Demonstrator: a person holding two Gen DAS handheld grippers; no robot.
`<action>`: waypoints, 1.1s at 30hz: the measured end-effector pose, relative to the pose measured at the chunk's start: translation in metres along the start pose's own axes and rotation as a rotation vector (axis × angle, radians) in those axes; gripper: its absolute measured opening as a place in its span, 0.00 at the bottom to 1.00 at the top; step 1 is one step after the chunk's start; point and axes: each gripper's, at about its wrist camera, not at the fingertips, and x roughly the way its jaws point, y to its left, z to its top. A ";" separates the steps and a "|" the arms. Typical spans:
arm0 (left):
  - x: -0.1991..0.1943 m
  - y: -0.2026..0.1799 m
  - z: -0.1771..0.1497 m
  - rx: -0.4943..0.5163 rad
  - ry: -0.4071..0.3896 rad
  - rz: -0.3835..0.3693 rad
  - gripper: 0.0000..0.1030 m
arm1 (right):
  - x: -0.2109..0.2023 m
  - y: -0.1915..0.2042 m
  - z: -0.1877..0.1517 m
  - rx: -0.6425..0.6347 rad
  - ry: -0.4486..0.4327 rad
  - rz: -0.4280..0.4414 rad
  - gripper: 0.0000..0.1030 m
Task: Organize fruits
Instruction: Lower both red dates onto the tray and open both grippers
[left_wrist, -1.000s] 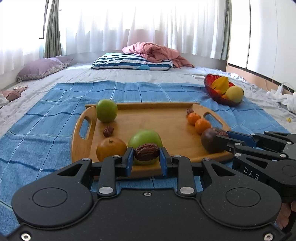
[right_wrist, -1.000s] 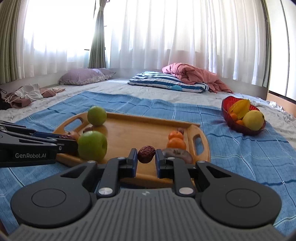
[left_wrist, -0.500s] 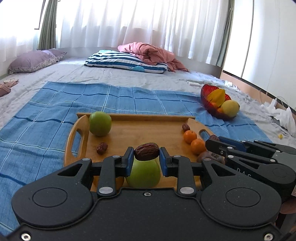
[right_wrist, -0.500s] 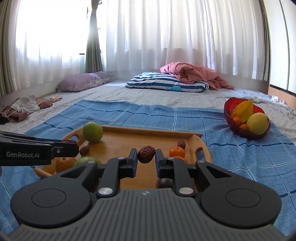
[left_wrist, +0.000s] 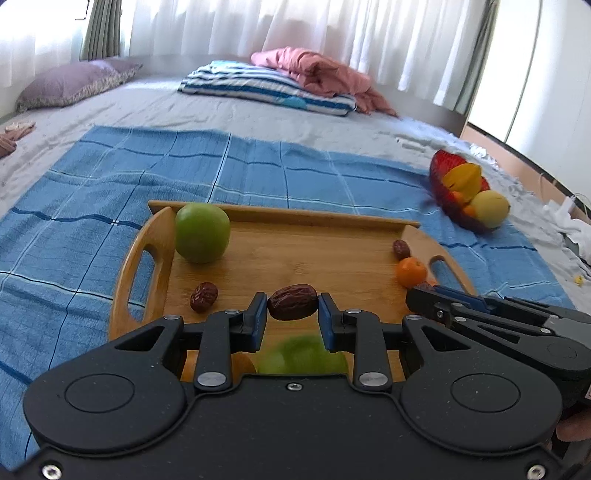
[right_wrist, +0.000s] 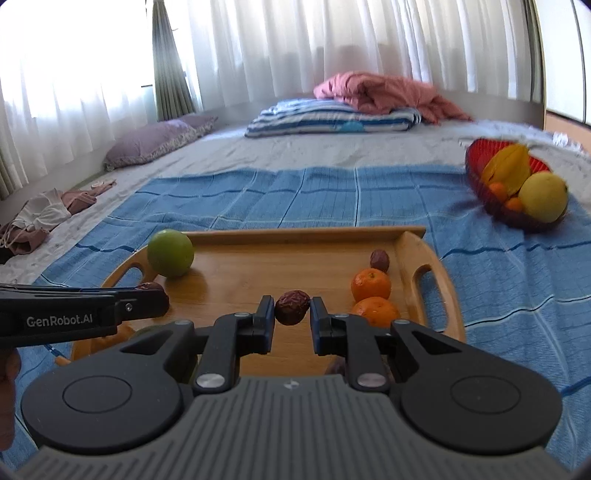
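Holding one dried date each, both grippers hang above the near edge of the wooden tray (left_wrist: 369, 221). The left gripper (left_wrist: 292, 316) pinches a dark oblong date (left_wrist: 292, 302) with its long axis running crosswise from pad to pad. The right gripper (right_wrist: 291, 316) pinches a rounder red date (right_wrist: 291, 307) in the same manner.

The relation governing the coming move is the bearing of the red fruit bowl (right_wrist: 476, 162) from each gripper. In the right wrist view the bowl sits at the upper right of the frame, on the blue checked blanket (right_wrist: 295, 195), beyond the right-hand handle of the tray. In the left wrist view the bowl (left_wrist: 443, 166) also lies to the upper right, and the right gripper (left_wrist: 421, 299) stands between it and the left gripper. Judged from this, the right gripper is the nearer of the two and has the clear path; the left must pass behind or follow.

Two more dates (left_wrist: 204, 296) (left_wrist: 401, 249), mandarins (right_wrist: 370, 284) and a green apple (right_wrist: 170, 252) remain on the tray. Whether the dates belong in the bowl is an inference from the task only.
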 end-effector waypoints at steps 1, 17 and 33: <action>0.005 0.001 0.003 -0.002 0.011 0.002 0.27 | 0.004 -0.001 0.002 0.004 0.012 0.000 0.24; 0.063 0.009 0.016 -0.021 0.128 0.052 0.27 | 0.055 0.005 0.009 -0.021 0.159 -0.023 0.24; 0.074 0.008 0.009 -0.025 0.152 0.055 0.27 | 0.067 0.004 0.003 -0.024 0.187 -0.042 0.24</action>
